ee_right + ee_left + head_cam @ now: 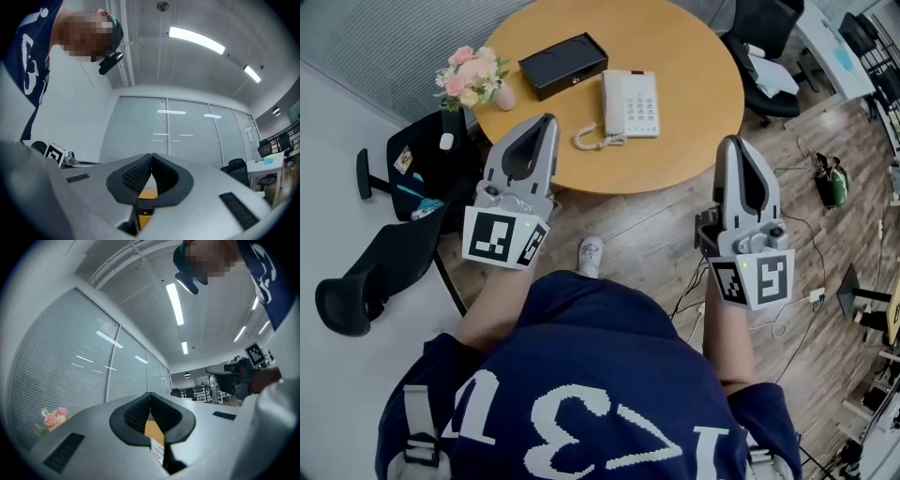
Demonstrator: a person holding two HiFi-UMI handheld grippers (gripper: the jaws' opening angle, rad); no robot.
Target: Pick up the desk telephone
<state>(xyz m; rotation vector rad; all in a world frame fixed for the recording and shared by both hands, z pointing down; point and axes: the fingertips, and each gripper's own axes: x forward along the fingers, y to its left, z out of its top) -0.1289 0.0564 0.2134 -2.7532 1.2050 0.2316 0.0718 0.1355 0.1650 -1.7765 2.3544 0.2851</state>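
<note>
Noted the left gripper [150, 395] with jaws closed, ribbed pads meeting along one line, nothing held between them. Found the same on the right gripper [151, 156]: jaws together, empty.

In the head view, found both short of the task's thing. Placed the left at centre left of the frame, tip over the near part of the round wooden worktop [698, 141]. Placed the right at centre right, tip about at the worktop's rim.

Located the desk telephone [629, 103] at upper centre, lying flat on the worktop, keypad up (handset seated along its left side), well apart from both pairs of jaws. Recorded a coiled cord [596, 141] curling out at its lower left corner, on the side toward the left gripper.

Logged a black box [562, 65] just left of the telephone, near but not touching. Logged pink flowers [472, 75] in a small vase at the worktop's left edge. Marked a black chair [389, 244] at lower left, beside the worktop.
</note>
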